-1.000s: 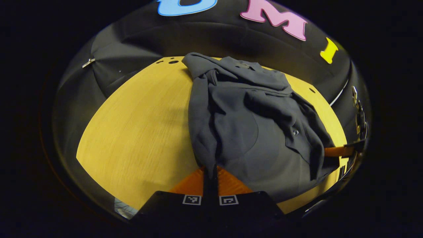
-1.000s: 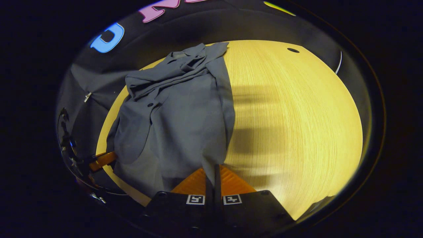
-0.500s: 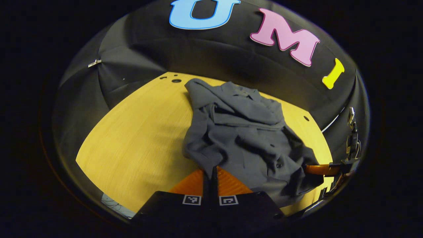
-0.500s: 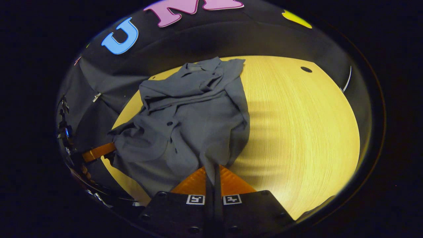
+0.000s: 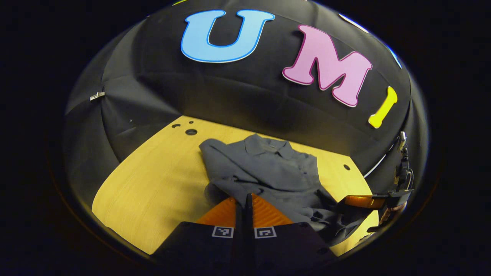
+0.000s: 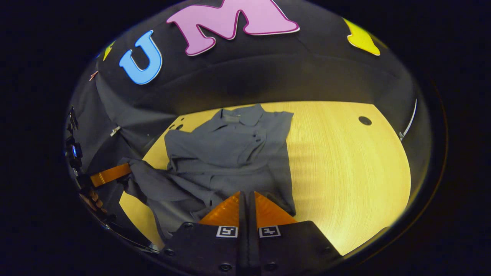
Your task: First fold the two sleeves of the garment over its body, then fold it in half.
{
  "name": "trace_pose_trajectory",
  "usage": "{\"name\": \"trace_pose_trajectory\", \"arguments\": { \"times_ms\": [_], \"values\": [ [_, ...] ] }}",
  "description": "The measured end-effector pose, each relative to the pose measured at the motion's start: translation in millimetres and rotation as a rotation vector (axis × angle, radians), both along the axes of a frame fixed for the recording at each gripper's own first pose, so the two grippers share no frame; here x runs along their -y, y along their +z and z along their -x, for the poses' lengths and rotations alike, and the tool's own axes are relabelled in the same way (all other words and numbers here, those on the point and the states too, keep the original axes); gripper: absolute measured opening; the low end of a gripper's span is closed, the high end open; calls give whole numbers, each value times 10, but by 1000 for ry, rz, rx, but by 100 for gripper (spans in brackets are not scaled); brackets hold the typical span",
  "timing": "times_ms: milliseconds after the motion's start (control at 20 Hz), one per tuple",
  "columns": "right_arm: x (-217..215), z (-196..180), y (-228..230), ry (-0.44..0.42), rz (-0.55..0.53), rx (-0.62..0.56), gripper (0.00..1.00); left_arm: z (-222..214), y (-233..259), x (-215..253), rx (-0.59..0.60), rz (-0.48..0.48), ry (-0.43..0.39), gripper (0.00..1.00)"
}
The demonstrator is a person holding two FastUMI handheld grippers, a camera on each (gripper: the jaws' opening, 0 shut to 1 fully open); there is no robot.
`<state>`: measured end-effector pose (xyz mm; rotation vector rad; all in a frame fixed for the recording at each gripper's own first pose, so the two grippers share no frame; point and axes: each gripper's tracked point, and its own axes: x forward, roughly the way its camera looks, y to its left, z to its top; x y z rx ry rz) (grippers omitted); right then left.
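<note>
Left gripper view: the left gripper [image 5: 245,199] sits at the bottom of the view with its two fingers pressed together on a fold of the shirt's [image 5: 268,172] hem, so it is grasping the cloth. The grey shirt lies on the wooden table [image 5: 153,180], its collar toward the far edge next to the booth wall and its lower part drawn up off the near half of the table toward both grippers. Small round holes [image 5: 190,132] mark the table's far left corner, and one more [image 5: 346,167] lies near the far right edge. The right gripper [image 5: 347,201] appears at the right side of this view, its fingers clenched on the shirt's other lower corner, with part of a hand [image 5: 391,214] behind it.

Right gripper view: the right gripper [image 6: 246,201] shows its fingers closed with almost no gap, pinching shirt [image 6: 230,153] cloth at the tips. The shirt covers the left half of the table [image 6: 345,168]; folds of a sleeve lie across its chest, and the collar points to the far edge. The left gripper [image 6: 124,170] enters from the left edge, clamped on a lifted corner of the hem, with fingers of the holding hand [image 6: 90,199] below it. A round hole [image 6: 364,120] lies near the table's far right corner.
</note>
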<state>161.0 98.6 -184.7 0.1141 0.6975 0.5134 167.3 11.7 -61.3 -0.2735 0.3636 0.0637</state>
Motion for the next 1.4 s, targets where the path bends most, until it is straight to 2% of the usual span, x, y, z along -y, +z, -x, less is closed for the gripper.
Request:
{"name": "trace_pose_trajectory", "arguments": {
  "times_ms": [400,650,950,1250,1350,1400],
  "values": [
    [-224,-869,405,-63,-68,114,5,-860,624,-185,131,27,28,5],
    [-370,-1528,533,-107,-76,196,5,-1541,801,-395,185,45,61,5],
    [-422,-2171,404,-186,-74,243,5,-2317,617,-696,182,64,105,5],
    [-427,-2577,77,-247,-8,275,5,-2834,127,-695,125,14,70,5],
    [-410,-2662,96,-264,19,317,5,-2889,56,-728,113,-38,64,9],
    [-388,-2675,141,-272,34,342,8,-2885,10,-736,93,-68,54,24]
  ]
}}
